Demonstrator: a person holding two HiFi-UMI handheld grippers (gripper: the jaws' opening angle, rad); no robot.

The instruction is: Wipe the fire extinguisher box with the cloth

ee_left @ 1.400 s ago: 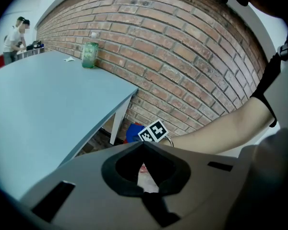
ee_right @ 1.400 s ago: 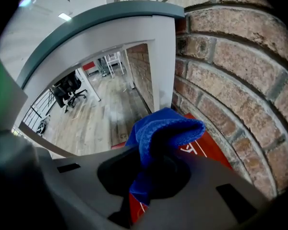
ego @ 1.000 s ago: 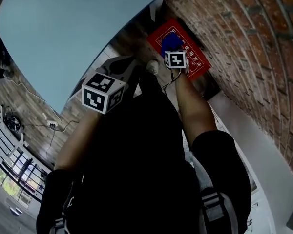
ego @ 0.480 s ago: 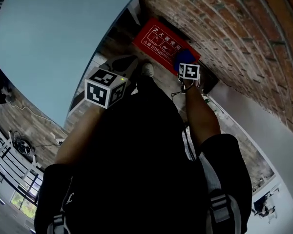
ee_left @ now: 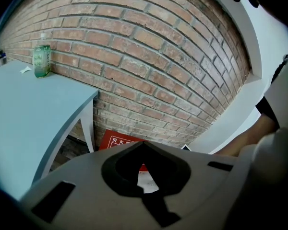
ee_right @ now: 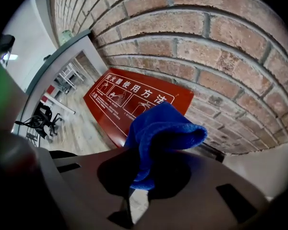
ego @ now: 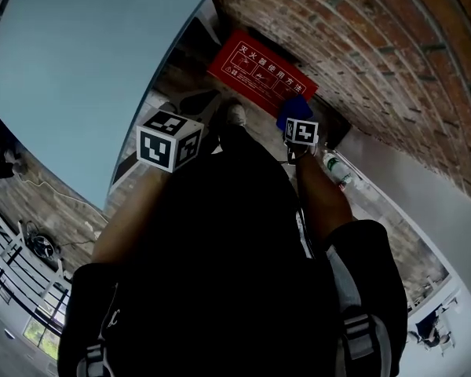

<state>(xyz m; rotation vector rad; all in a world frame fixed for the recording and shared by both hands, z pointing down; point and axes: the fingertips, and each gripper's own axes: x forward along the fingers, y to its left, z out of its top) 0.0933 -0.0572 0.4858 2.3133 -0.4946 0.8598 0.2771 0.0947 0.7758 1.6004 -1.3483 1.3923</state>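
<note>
Red fire extinguisher box [ego: 259, 67] lay low against the brick wall [ego: 361, 45], right gripper [ee_right: 132, 191] clamped on a blue cloth [ee_right: 158, 131] just by its end, left gripper [ee_left: 143, 178] closed on nothing, green bottle [ee_left: 42, 60] upright on the desk [ee_left: 24, 114], contents unclear.

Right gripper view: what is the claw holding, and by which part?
The right claw pinches the cloth by its lower folded end; the rest bunches up above the claw.
</note>
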